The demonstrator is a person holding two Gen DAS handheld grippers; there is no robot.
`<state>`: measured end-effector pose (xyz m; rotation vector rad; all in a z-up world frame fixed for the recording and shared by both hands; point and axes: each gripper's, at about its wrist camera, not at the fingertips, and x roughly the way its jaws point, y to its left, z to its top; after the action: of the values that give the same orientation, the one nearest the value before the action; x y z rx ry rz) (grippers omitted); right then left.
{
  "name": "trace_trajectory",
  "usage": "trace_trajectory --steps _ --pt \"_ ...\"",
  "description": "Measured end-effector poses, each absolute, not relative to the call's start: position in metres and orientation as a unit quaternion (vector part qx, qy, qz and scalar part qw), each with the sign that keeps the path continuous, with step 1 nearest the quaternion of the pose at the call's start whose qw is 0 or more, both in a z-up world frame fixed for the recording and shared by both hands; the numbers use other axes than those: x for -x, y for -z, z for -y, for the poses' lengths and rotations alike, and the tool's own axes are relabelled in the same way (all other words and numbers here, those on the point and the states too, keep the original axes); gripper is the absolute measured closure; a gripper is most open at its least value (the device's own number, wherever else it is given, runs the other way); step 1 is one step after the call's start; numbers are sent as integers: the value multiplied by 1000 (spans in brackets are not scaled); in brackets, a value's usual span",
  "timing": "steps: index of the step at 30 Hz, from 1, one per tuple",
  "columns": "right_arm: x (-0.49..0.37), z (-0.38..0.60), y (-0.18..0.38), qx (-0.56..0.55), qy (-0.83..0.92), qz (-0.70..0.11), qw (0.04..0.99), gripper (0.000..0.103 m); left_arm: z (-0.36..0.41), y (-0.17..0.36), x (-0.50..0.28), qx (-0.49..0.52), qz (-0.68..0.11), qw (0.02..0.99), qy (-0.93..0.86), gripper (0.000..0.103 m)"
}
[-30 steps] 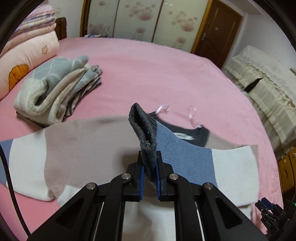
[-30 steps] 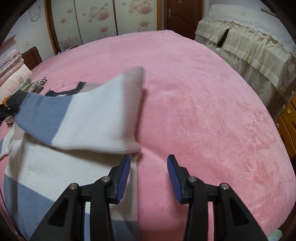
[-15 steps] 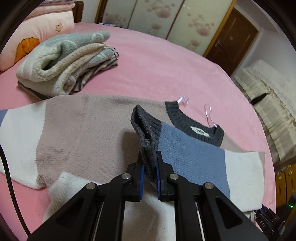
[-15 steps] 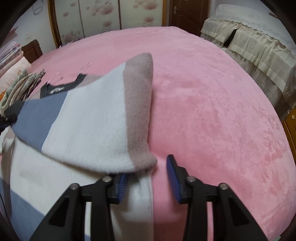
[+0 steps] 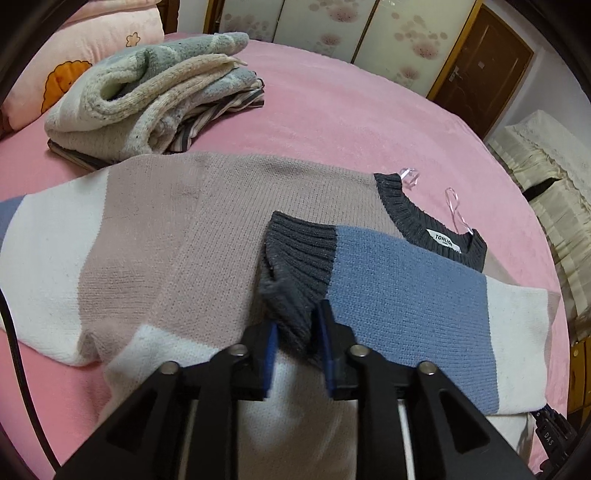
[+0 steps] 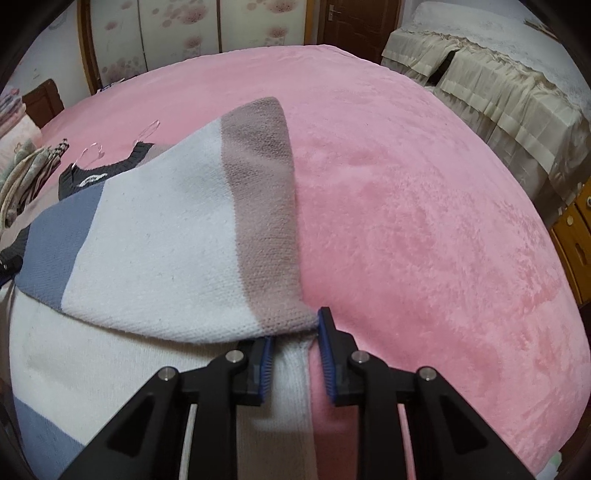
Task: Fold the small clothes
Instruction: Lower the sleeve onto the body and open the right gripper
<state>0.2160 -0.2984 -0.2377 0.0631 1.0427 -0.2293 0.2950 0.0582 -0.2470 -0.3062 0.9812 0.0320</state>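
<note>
My left tongs (image 5: 297, 332) are opening, the dark sleeve cuff (image 5: 295, 266) loose between the pads; my right tongs (image 6: 295, 339) are closing around the sweater's (image 5: 166, 236) side edge at the bed's (image 6: 406, 184) 6 o'clock side. Risk, I judge — the folded sleeve (image 6: 166, 236) springs back if the cuff drags on withdrawal. Count: 1 sweater, 1 folded pile (image 5: 147, 96) at 11 o'clock, 2 tongs.

I'm working in a home bedroom: a pink bedspread (image 6: 424, 206), a pillow (image 5: 74, 62), floral sliding wardrobe doors (image 5: 332, 29), a brown wooden door (image 5: 484, 70).
</note>
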Motion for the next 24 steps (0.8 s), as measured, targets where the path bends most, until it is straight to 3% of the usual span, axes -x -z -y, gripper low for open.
trace_trajectory --steps 1,3,6,8,17,24 --pt "-214 297 235 -27 109 -497 861 80 -60 243 -294 148 -474 868 -15 69" --pt "-206 292 226 -18 105 -491 864 77 -65 234 -291 149 -476 866 -15 48" --pt "-193 287 209 1 103 -483 869 76 -78 212 -270 139 -465 873 -34 27" --pt "-182 281 195 11 99 -473 875 72 -91 202 -255 141 -459 876 -45 21" --pt "-162 204 142 36 13 -435 900 71 -187 185 -181 133 -482 855 -137 21" --pt "-177 81 118 71 -93 -412 904 71 -274 182 -146 187 -476 832 -217 21"
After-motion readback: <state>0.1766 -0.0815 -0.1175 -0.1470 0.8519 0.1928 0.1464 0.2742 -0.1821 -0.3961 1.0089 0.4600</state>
